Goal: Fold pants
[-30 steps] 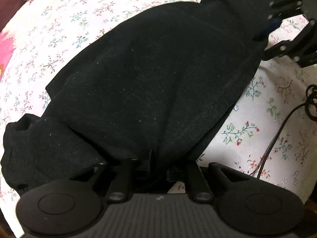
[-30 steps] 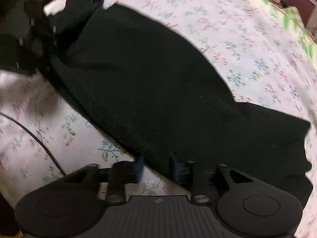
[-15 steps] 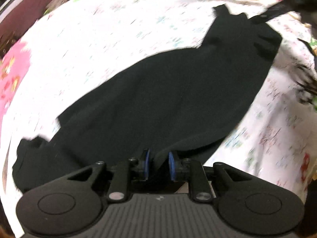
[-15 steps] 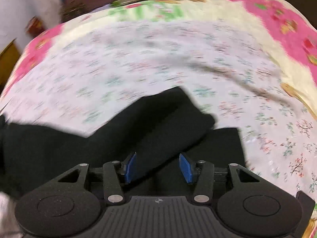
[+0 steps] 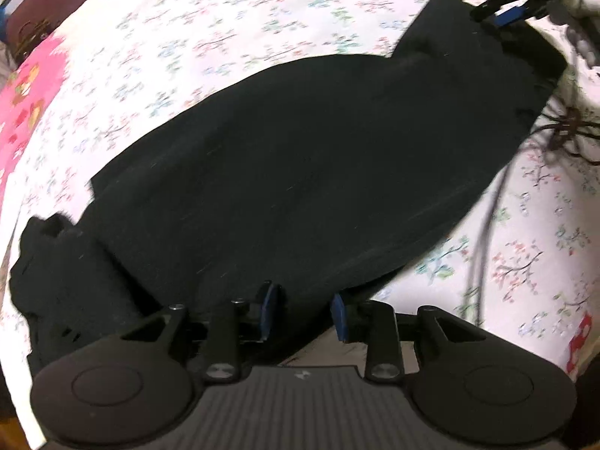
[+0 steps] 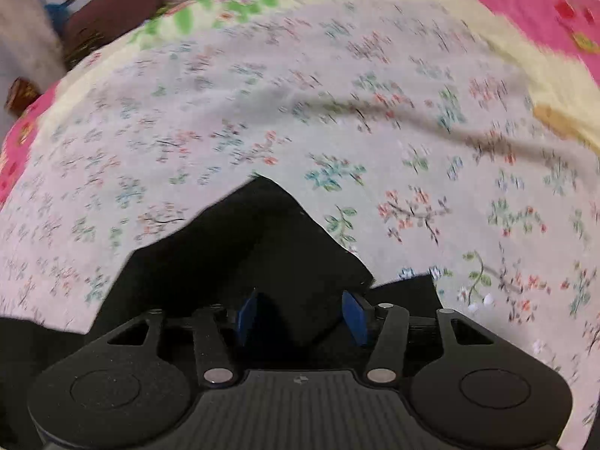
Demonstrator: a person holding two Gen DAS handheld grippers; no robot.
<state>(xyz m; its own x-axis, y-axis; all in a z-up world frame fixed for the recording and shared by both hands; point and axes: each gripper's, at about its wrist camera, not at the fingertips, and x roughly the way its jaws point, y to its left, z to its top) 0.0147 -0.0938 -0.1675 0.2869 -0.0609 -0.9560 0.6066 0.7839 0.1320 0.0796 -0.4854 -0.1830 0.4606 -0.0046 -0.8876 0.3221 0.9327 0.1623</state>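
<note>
Black pants (image 5: 307,157) lie spread in a long band across the floral bedsheet (image 5: 187,37). Their near edge runs between the blue pads of my left gripper (image 5: 303,313), whose jaws are opening; the pads stand apart from the cloth. A bunched end of the pants (image 5: 56,281) lies at the lower left. At the far end my right gripper (image 5: 506,15) hovers over the cloth. In the right wrist view a pointed corner of the pants (image 6: 270,247) lies between the pads of my right gripper (image 6: 300,315). Its jaws are opening too, with gaps beside the cloth.
A black cable (image 5: 487,206) trails over the sheet to the right of the pants. The sheet has a pink border (image 5: 26,86) on the left and a pink corner (image 6: 543,0) beyond the right gripper. Dark maroon furniture (image 5: 56,0) stands past the bed's edge.
Both grippers' jaws have spread from their pinch on the cloth. The pants have dropped from a draped hump to lying flat. The right gripper has swung round to face the pants' corner.
</note>
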